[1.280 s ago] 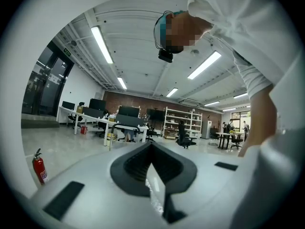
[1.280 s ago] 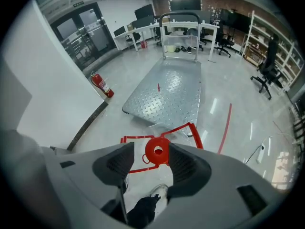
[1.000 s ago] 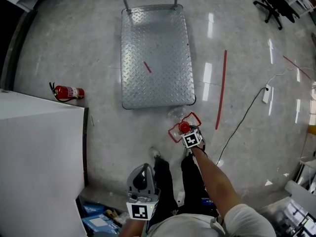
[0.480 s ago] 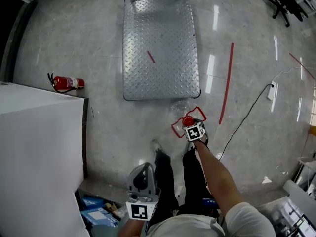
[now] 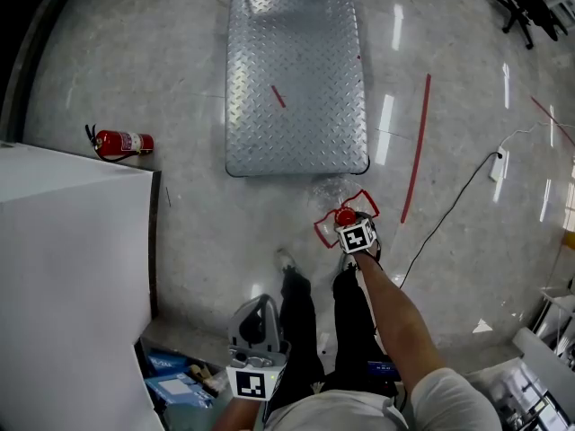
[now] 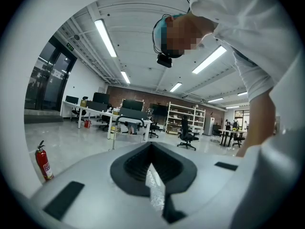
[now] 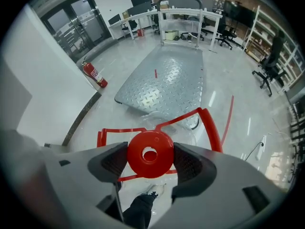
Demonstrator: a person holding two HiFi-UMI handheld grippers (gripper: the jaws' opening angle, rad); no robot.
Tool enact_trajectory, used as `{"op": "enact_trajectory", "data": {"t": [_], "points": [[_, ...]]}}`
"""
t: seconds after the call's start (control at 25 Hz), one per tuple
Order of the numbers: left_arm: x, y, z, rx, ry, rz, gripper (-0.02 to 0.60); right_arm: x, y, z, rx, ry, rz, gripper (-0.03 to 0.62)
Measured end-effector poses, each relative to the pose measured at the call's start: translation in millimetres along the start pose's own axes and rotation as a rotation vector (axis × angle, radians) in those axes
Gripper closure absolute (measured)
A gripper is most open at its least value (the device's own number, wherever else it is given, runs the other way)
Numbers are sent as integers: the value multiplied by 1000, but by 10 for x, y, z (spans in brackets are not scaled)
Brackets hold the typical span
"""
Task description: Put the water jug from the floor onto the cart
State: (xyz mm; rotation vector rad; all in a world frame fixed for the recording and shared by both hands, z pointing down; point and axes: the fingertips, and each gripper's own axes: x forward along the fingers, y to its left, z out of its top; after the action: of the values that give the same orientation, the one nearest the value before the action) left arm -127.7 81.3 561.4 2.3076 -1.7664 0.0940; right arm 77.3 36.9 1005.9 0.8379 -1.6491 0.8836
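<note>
The clear water jug (image 5: 329, 192) stands on the floor just in front of the cart (image 5: 296, 79), with a red cap (image 5: 344, 215) and a red handle frame (image 5: 363, 197). My right gripper (image 5: 347, 221) points steeply down over the jug. In the right gripper view the red cap (image 7: 160, 165) fills the gap between the jaws of that gripper (image 7: 150, 154); they have just been opening and stand wide either side of it. The red handle (image 7: 209, 123) shows beyond. My left gripper (image 5: 255, 323) hangs near my legs, jaws together, holding nothing (image 6: 153, 175).
A red fire extinguisher (image 5: 121, 142) lies left of the cart, beside a big white block (image 5: 72, 277). A red tape line (image 5: 416, 146) and a black cable (image 5: 449, 214) run on the floor to the right. My feet (image 5: 286, 260) stand just behind the jug.
The right gripper stays over the red cap, slightly lower. The view has drifted a little, so the cart sits higher in the picture. The left gripper has sunk slightly.
</note>
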Motion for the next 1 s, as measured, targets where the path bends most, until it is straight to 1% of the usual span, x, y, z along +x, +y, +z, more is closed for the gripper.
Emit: {"op": "enact_trajectory", "data": {"t": [0.28, 0.4, 0.52, 0.68, 0.88, 1.0], "points": [[-30, 55, -7, -2, -3, 22, 578, -40, 81, -91, -31, 51, -13, 298], [-72, 86, 29, 21, -16, 28, 578, -146, 163, -109, -58, 52, -10, 299], [-61, 87, 179, 11, -51, 24, 578, -324, 247, -75, -74, 39, -2, 299], [-14, 85, 427, 18, -119, 28, 578, -692, 289, 69, -90, 6, 5, 299], [29, 65, 781, 15, -176, 34, 578, -1233, 344, 234, -113, -44, 4, 299], [17, -4, 967, 28, -194, 29, 578, -1557, 359, 267, -122, -72, 1, 299]]}}
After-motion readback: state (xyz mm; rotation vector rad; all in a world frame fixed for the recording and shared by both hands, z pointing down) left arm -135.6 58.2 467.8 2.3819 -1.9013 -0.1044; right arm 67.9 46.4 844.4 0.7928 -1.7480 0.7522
